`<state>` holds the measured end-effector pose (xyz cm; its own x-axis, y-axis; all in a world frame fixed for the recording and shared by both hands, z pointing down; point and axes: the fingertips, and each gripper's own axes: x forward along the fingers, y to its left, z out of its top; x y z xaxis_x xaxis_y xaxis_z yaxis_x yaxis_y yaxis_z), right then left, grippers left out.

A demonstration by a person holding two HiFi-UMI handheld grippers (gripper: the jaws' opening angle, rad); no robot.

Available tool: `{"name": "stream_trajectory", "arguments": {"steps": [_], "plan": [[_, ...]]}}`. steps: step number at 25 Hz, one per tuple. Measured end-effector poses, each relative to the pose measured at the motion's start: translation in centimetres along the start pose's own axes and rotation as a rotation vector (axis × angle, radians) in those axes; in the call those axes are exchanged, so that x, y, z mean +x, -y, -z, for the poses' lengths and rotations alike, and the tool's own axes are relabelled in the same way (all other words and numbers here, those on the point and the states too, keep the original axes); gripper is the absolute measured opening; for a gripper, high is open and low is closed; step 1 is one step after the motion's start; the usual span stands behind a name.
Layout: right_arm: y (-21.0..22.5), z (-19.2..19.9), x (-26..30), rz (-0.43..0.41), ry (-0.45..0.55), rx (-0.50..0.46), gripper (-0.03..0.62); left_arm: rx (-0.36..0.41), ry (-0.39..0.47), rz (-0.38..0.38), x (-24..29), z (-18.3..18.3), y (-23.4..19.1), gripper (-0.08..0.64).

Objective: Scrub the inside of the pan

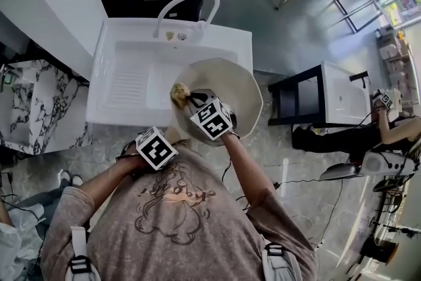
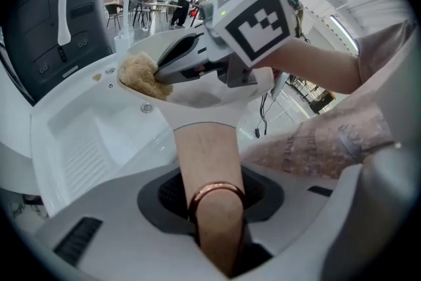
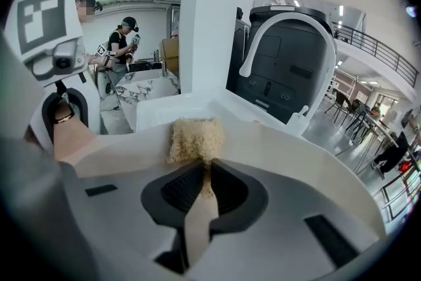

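From the head view, the left gripper's jaws are hidden under its marker cube and the person's arm, and the handle of the pan cannot be seen there. In the right gripper view, that gripper's own body covers most of the pan's inside. Whether the pan touches the sink or hangs clear of it cannot be told.

The sink is a white unit with a ribbed drainboard on its left and a curved white faucet at the back. It stands on a glossy grey floor. A marble-patterned tabletop lies to the left and a low black stand to the right. Another person sits at the far right of the room.

The cream pan is tilted over the sink basin. The left gripper's jaws are clamped on its wood-coloured handle, just past a copper ring on it. The right gripper reaches into the pan with its jaws clenched on a yellowish scrub sponge. The sponge presses against the pan's inner wall on the side nearest the drainboard.
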<state>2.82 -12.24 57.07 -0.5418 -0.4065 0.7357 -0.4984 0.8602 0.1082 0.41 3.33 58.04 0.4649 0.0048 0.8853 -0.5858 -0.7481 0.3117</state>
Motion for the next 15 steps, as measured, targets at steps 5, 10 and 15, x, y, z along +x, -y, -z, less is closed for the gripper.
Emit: {"name": "stream_trajectory", "arguments": {"steps": [5,10,15], "plan": [[1.0,-1.2,0.1,0.061,0.069,0.052,0.048,-0.016,0.003,-0.016,0.1,0.2,0.1,0.152],[1.6,-2.8,0.6,0.139,0.101,0.071,0.048,-0.041,0.038,-0.028,-0.3,-0.2,-0.8,0.149],[2.9,-3.1,1.6,0.127,0.078,0.061,0.048,-0.054,0.035,-0.023,-0.6,0.0,-1.1,0.150]]}}
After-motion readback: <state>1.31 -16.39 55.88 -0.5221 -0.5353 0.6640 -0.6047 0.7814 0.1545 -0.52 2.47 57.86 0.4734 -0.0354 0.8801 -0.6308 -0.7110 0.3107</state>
